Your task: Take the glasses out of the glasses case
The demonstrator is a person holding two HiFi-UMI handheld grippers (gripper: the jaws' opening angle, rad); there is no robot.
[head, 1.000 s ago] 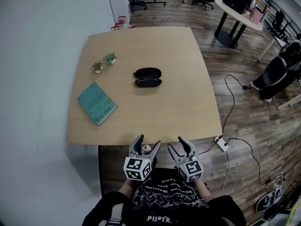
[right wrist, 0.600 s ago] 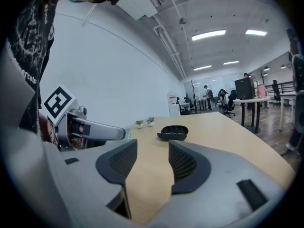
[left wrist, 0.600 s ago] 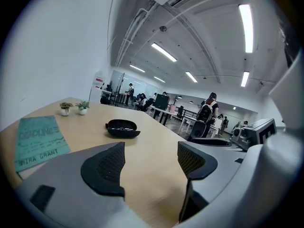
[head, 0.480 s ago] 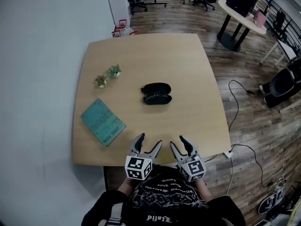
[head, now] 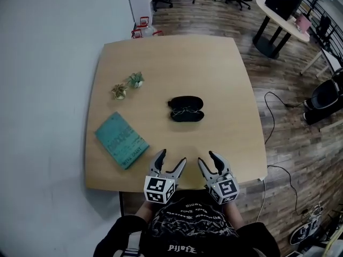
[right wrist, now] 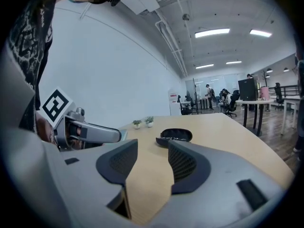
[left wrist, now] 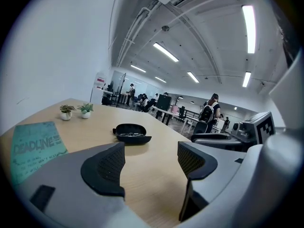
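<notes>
Both grippers hovered at the table's [head: 225,63] six o'clock edge, left gripper [head: 171,158] and right gripper [head: 208,159] released, nothing between their jaws. At their twelve o'clock, well apart, lay the open case [head: 186,103], glasses [head: 187,113] inside.

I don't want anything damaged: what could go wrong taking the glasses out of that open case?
The glasses case lies unheld on the table; pulling with one tool could drag it along. The glasses look thin, so a hard pinch from the right tool might bend them or mark a lens.
</notes>
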